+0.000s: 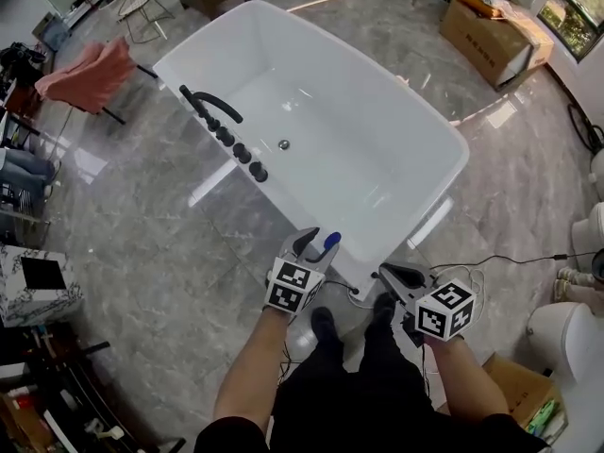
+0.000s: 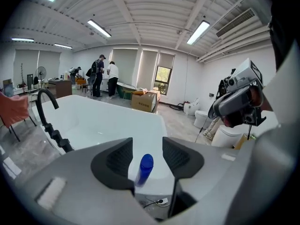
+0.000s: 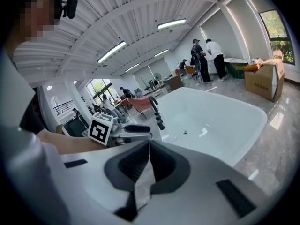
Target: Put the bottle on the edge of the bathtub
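A blue bottle point(image 1: 329, 244) stands upright at the near corner of the white bathtub point(image 1: 455, 149). My left gripper point(image 1: 319, 245) is around it with the jaws wide. In the left gripper view the bottle point(image 2: 144, 168) rises between the two pads, with a clear gap on its right and its base close to the left pad; the bathtub point(image 2: 117, 121) stretches away behind. My left gripper point(image 2: 146, 144) is not pressing on it. My right gripper point(image 1: 385, 272) hovers over the floor just right of that corner, jaws together and holding nothing point(image 3: 149, 146).
A black faucet with a row of knobs point(image 1: 226, 125) lines the tub's left rim. Cables point(image 1: 491, 258) trail on the marble floor by my feet. White toilets point(image 1: 566, 328) stand at right, a cardboard box point(image 1: 491, 26) beyond the tub, a pink chair point(image 1: 90, 74) at left. People point(image 2: 103, 76) stand far back.
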Demonstrator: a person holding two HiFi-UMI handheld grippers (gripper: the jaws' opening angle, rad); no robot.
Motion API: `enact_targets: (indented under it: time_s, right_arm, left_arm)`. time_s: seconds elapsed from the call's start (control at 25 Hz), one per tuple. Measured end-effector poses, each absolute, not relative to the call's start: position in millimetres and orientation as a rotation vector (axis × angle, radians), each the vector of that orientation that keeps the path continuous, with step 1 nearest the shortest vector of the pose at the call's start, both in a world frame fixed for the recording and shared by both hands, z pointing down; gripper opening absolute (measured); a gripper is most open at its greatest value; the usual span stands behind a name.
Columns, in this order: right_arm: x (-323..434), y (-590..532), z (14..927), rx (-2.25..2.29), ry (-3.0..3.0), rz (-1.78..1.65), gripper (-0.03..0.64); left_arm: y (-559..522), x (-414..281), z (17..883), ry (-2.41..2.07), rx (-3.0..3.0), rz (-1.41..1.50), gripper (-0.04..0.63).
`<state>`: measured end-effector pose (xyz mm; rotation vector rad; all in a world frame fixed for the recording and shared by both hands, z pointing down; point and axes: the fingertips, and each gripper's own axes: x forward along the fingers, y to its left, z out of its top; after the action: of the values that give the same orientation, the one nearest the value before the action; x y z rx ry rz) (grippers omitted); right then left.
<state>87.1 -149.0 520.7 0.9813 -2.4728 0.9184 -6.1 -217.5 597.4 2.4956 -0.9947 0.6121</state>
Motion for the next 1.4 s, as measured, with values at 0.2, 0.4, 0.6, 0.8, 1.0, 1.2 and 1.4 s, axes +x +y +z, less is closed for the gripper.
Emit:
enact_targets:
  time_s: [0.2, 0.4, 0.6, 0.8, 1.0, 1.2, 1.4]
  right_arm:
    - [77, -150, 495, 1.016, -2.497, 0.864, 0.012]
    - [68, -144, 470, 1.051, -2.519, 0.821, 0.012]
    - [67, -143, 447, 1.095, -2.536, 0.782, 0.012]
    - [90, -134, 431, 1.126, -2.562, 0.755, 0.012]
    - [124, -136, 422, 1.168, -2.604, 0.745, 0.012]
    - [159, -125, 411, 1.125, -2.646, 0.701, 0.012]
    - [211, -114, 406, 1.109, -2.688, 0.689, 0.012]
  left_arm:
    - [-211, -30, 564, -1.043, 2.469, 0.566, 0.206]
    - [-192, -47, 532, -1.049, 2.512, 0.585, 0.167]
    - [-177, -52, 502, -1.017, 2.596, 0.676, 0.167]
    - [-161, -49, 482, -1.009, 2.597, 0.731, 0.147]
    - [-162, -36, 450, -1.1, 2.586, 0.64, 0.087]
    - [-158, -14, 426, -1.213, 2.534, 0.539, 0.066]
    - [-144, 23, 410, -1.284, 2.483, 0.434, 0.067]
